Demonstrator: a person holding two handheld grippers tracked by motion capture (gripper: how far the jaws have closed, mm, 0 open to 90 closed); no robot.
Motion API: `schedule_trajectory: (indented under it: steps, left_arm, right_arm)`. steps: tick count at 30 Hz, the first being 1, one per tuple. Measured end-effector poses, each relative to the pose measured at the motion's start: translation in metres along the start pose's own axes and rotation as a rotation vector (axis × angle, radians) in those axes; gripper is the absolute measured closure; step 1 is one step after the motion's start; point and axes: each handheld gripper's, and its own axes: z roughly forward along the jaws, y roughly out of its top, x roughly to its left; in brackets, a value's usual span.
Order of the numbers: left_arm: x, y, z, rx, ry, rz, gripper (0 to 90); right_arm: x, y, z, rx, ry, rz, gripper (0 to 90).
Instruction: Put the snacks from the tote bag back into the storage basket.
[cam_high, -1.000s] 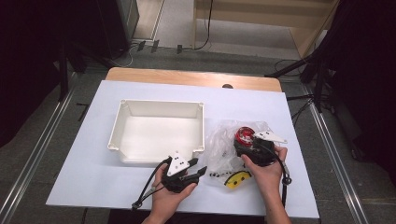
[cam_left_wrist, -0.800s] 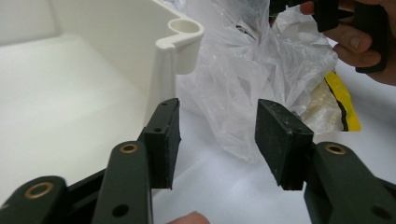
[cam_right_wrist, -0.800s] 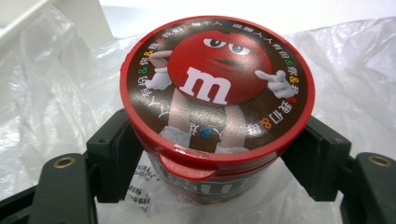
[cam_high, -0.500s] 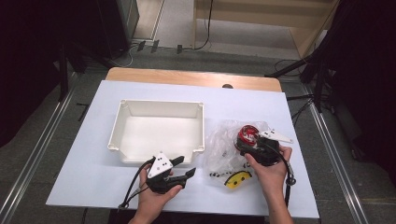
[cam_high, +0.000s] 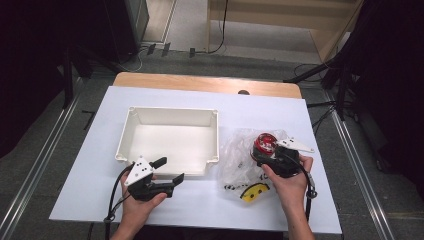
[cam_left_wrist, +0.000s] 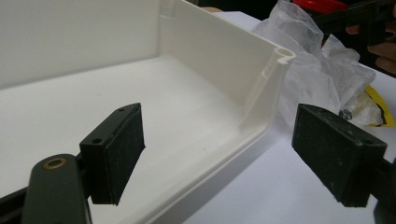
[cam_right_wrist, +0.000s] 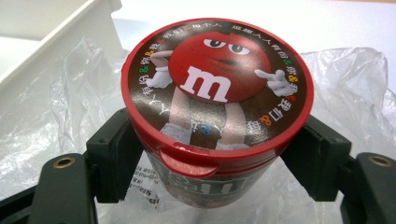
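A lab: floor rails, cables, dark stands.

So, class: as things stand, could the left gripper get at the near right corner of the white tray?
Probably yes. The left gripper is open with nothing between its jaws, which have just been opening. It sits by the white tray, whose corner lies bare ahead of it; the plastic bag lies beyond.

Each hand-held gripper is black with square pads, brass rivets (near the jaws), a grey three-cornered plate and a trailing black cable.

white table bears a white tray and plastic bag.
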Motion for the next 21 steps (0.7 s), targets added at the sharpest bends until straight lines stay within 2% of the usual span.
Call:
schedule_trajectory:
  steps: [9, 13, 16, 17, 21]
  left_arm:
    - [0.010, -0.001, -0.013, 0.004, 0.014, 0.017, 13.5]
    - [0.015, -0.002, -0.018, -0.010, 0.021, 0.004, 13.3]
    - [0.017, -0.002, -0.019, -0.014, 0.017, -0.010, 13.1]
    - [0.017, -0.002, -0.019, -0.014, 0.002, -0.015, 12.7]
    - [0.018, 0.003, -0.021, -0.037, -0.007, -0.005, 10.0]
  right_arm:
    - [0.004, 0.004, -0.004, -0.002, 0.009, -0.002, 26.0]
    - [0.005, 0.007, -0.007, -0.008, 0.007, -0.006, 25.9]
    - [0.007, 0.009, -0.009, -0.014, 0.005, -0.018, 25.9]
    - [0.008, 0.009, -0.009, -0.013, 0.005, -0.017, 26.0]
    - [0.011, 0.014, -0.011, -0.007, -0.002, -0.023, 26.0]
